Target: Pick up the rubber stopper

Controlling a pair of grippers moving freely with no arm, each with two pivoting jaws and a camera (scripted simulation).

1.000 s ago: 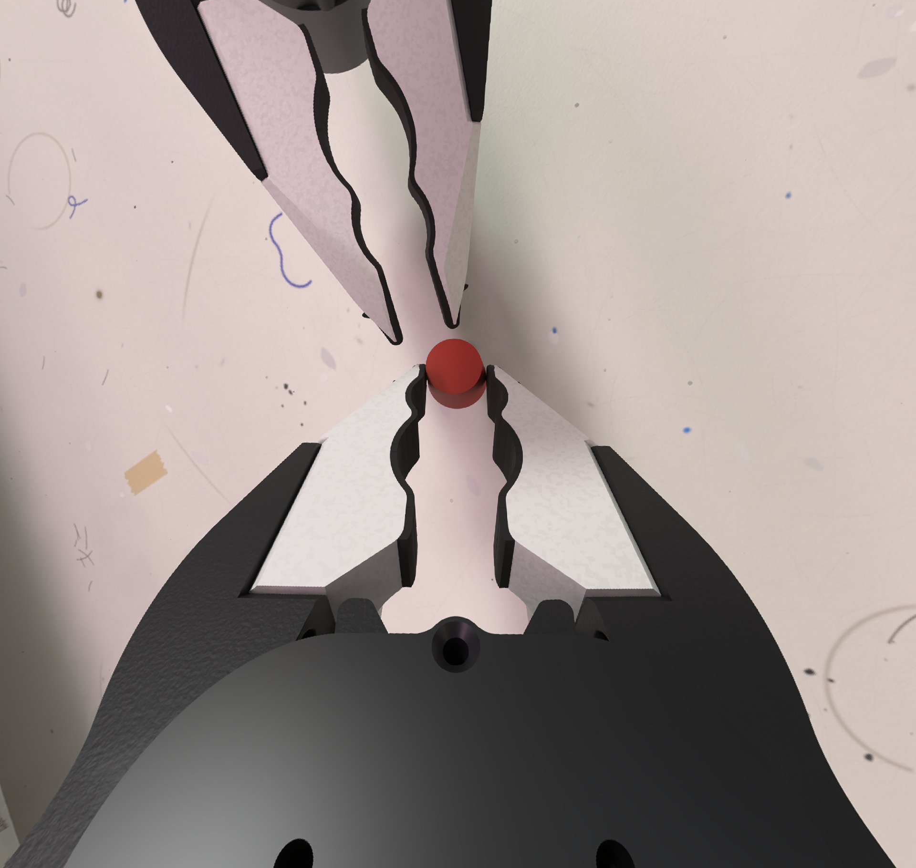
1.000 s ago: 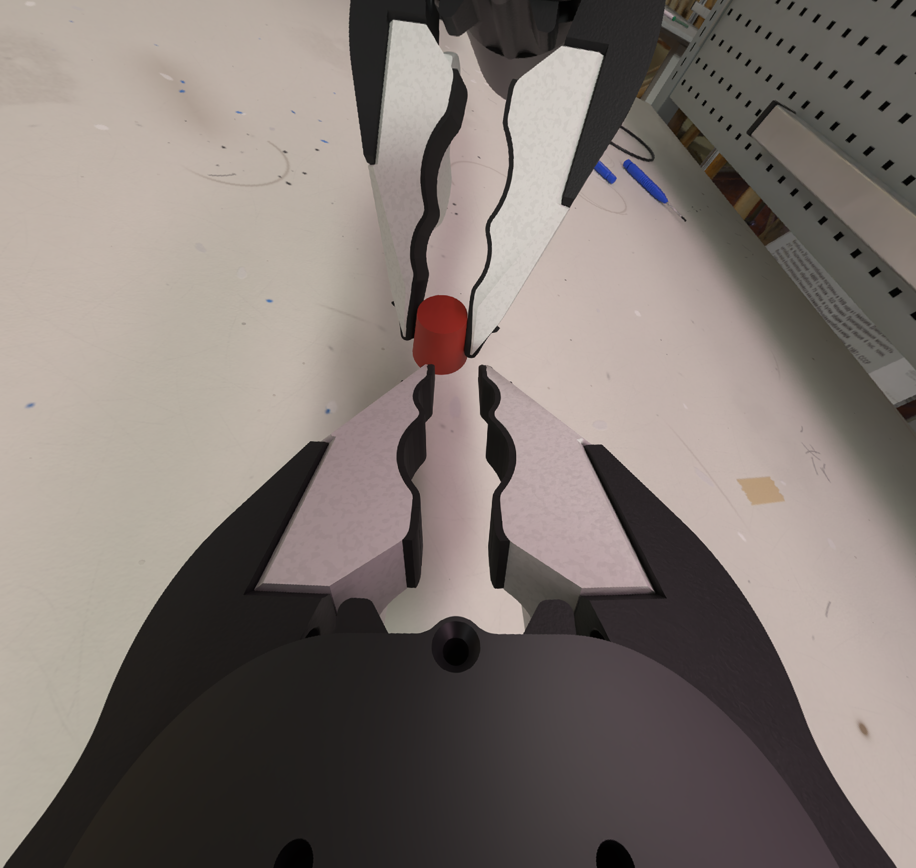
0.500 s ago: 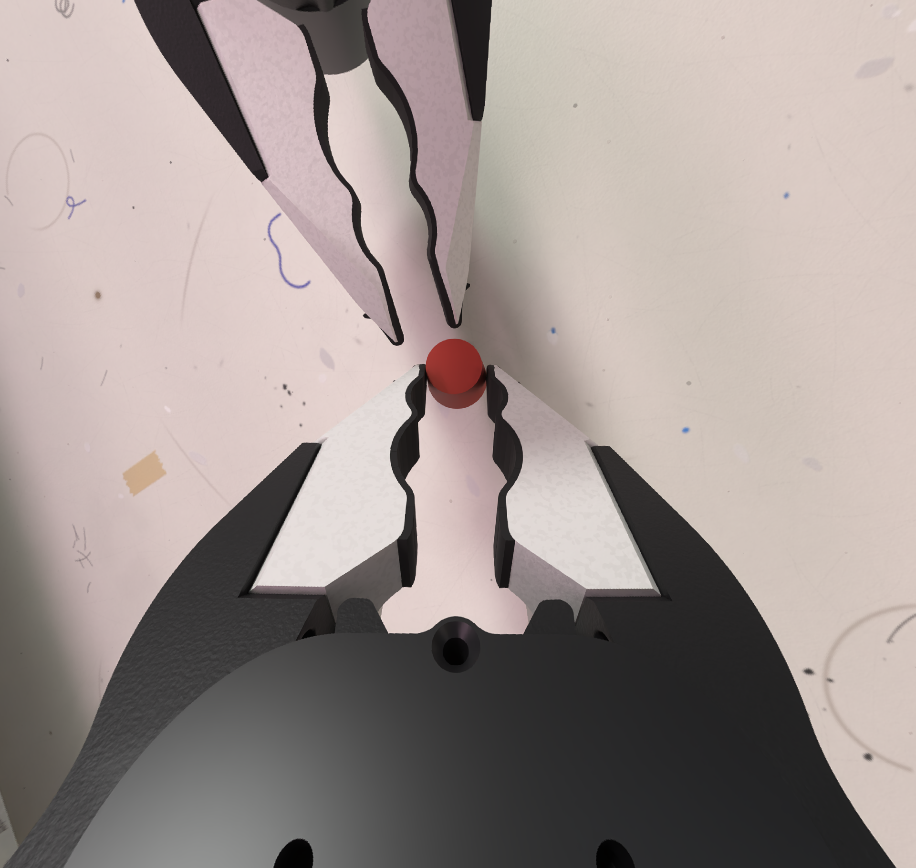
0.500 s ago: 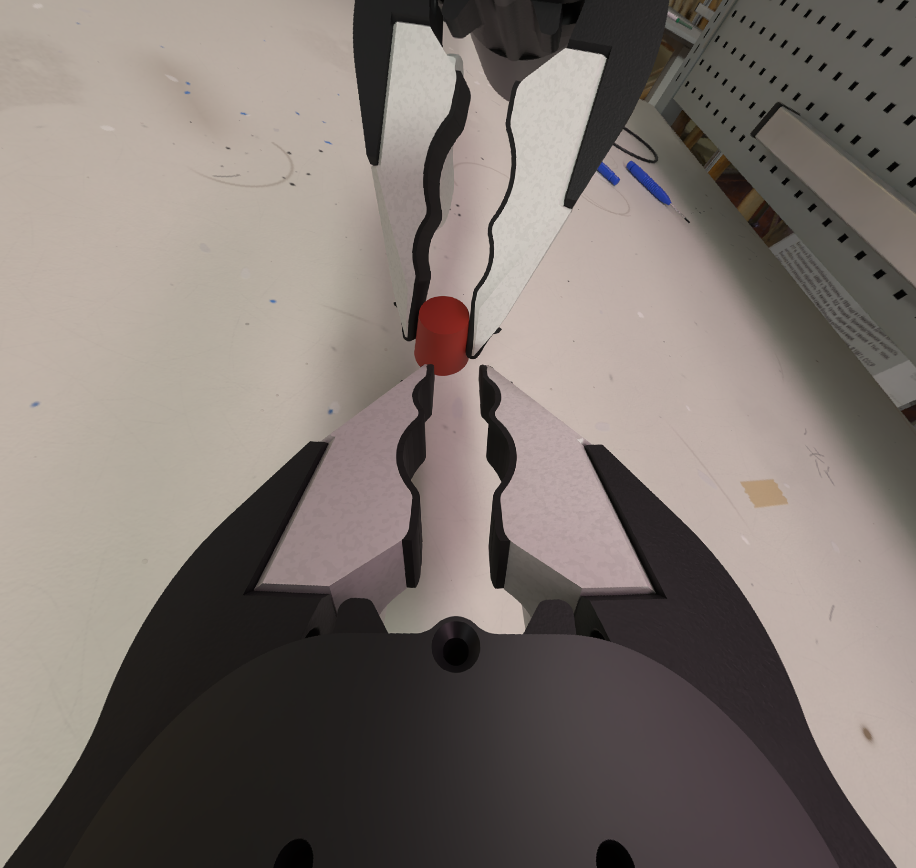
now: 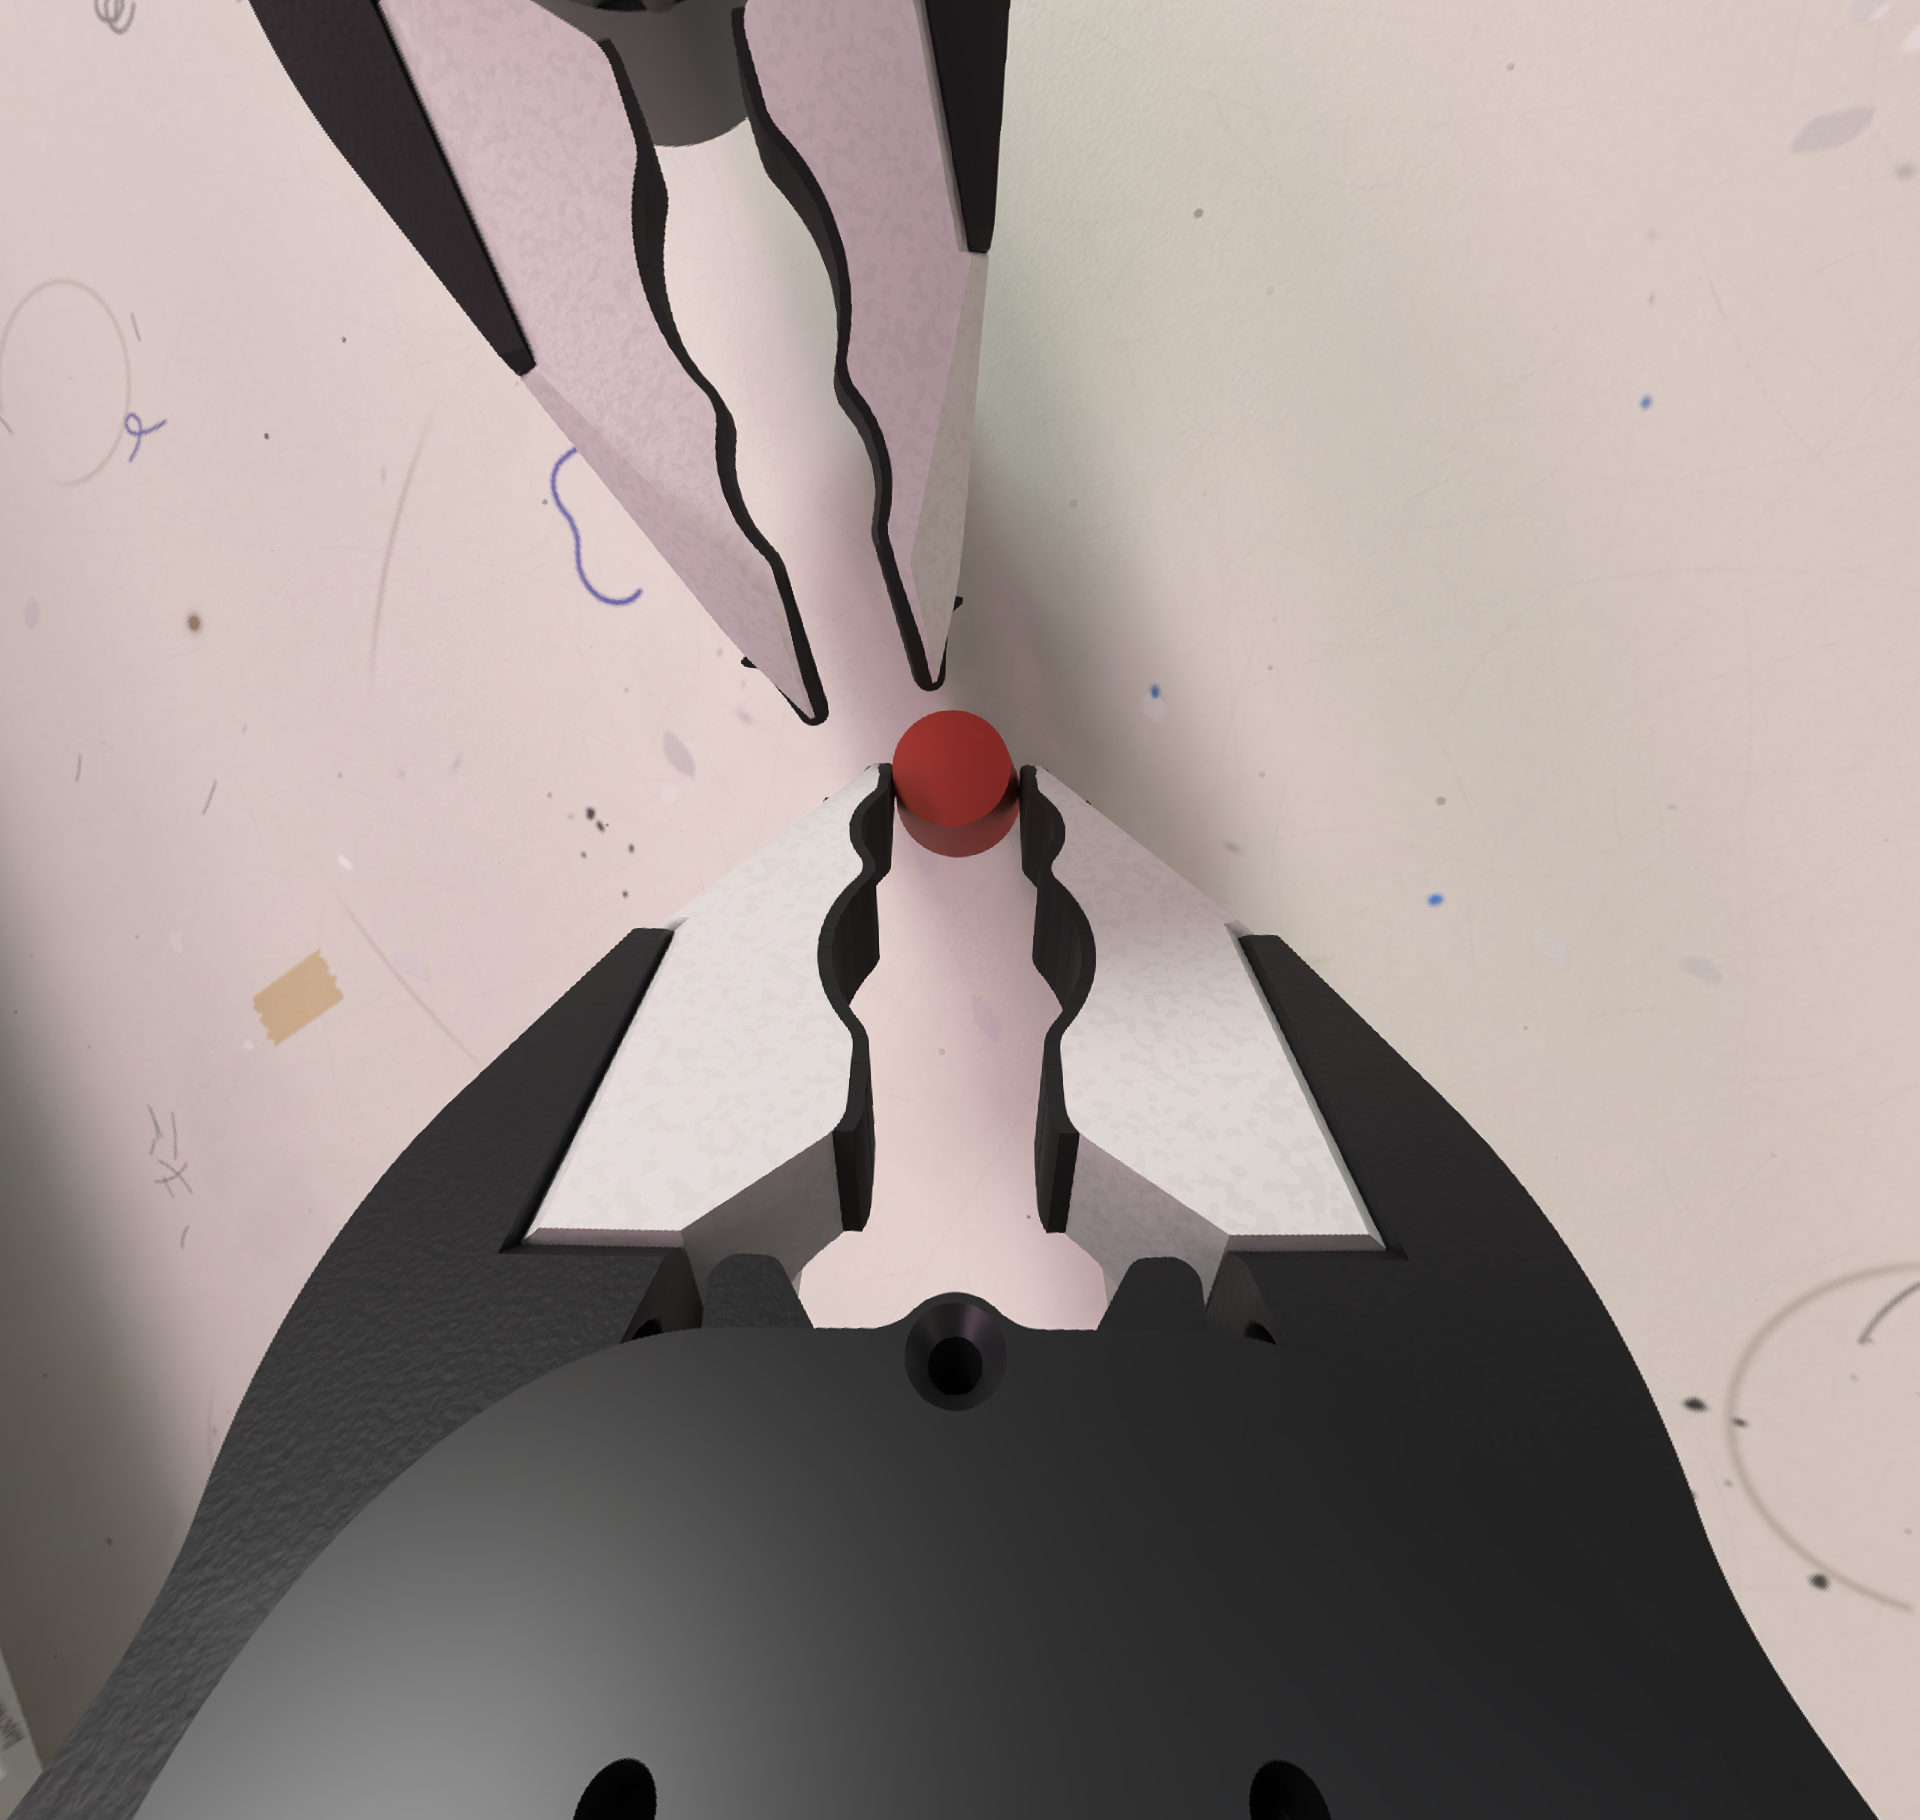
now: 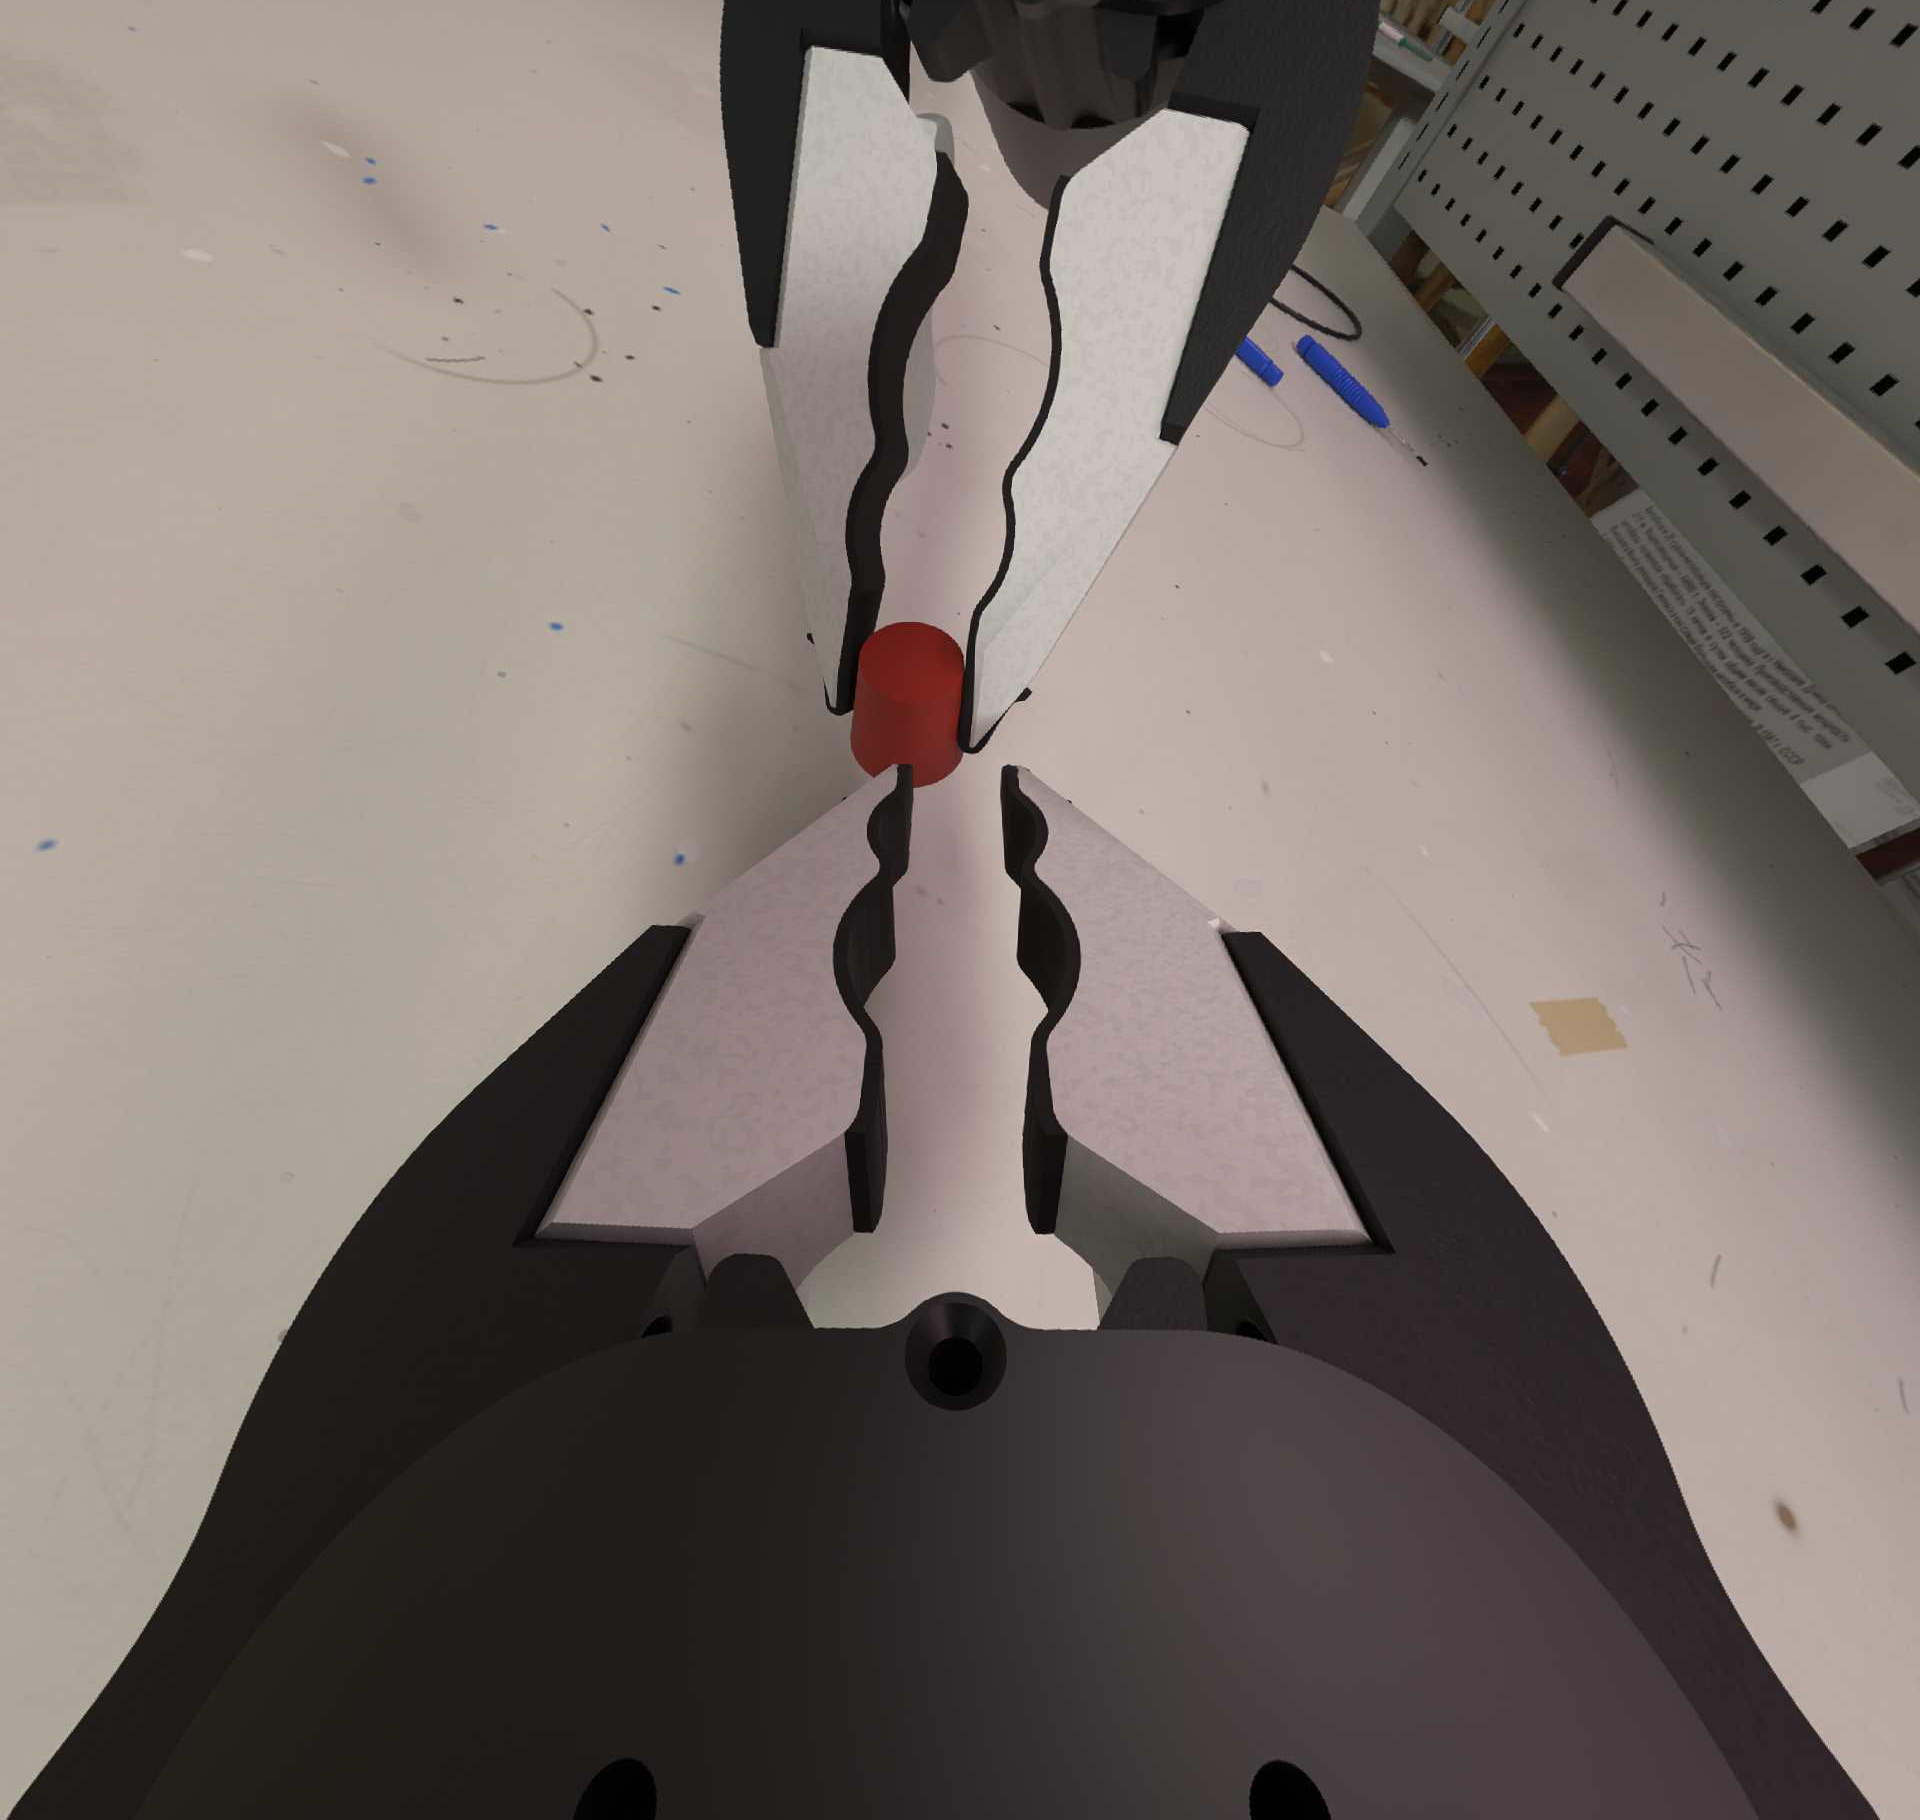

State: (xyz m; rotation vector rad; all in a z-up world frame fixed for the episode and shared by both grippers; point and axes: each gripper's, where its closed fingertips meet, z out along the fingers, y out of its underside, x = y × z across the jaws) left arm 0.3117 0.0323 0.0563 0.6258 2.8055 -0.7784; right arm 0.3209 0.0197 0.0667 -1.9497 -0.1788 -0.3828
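Note:
The red rubber stopper (image 5: 953, 778) is a short cylinder, held upright between my left gripper's fingertips. My left gripper (image 5: 956, 794) is shut on it over the pale worktable (image 5: 1455, 523). In the right wrist view the stopper (image 6: 906, 695) shows clamped in the left gripper (image 6: 904, 723), which comes in from the top. My right gripper (image 6: 956, 778) faces it tip to tip, with its jaws a narrow gap apart and nothing between them. Its left fingertip overlaps the stopper's lower edge in that view. It also shows at the top of the left wrist view (image 5: 871, 695).
Two blue pens (image 6: 1340, 383) and a black cable (image 6: 1320, 310) lie at the table's far right. A grey pegboard rack (image 6: 1714, 212) stands behind them, with a printed sheet (image 6: 1745, 648) below it. A tan tape piece (image 6: 1577, 1025) is stuck on the table.
The left gripper keeps its hold on the stopper. In the right wrist view the stopper and the left gripper have drifted slightly to the left.

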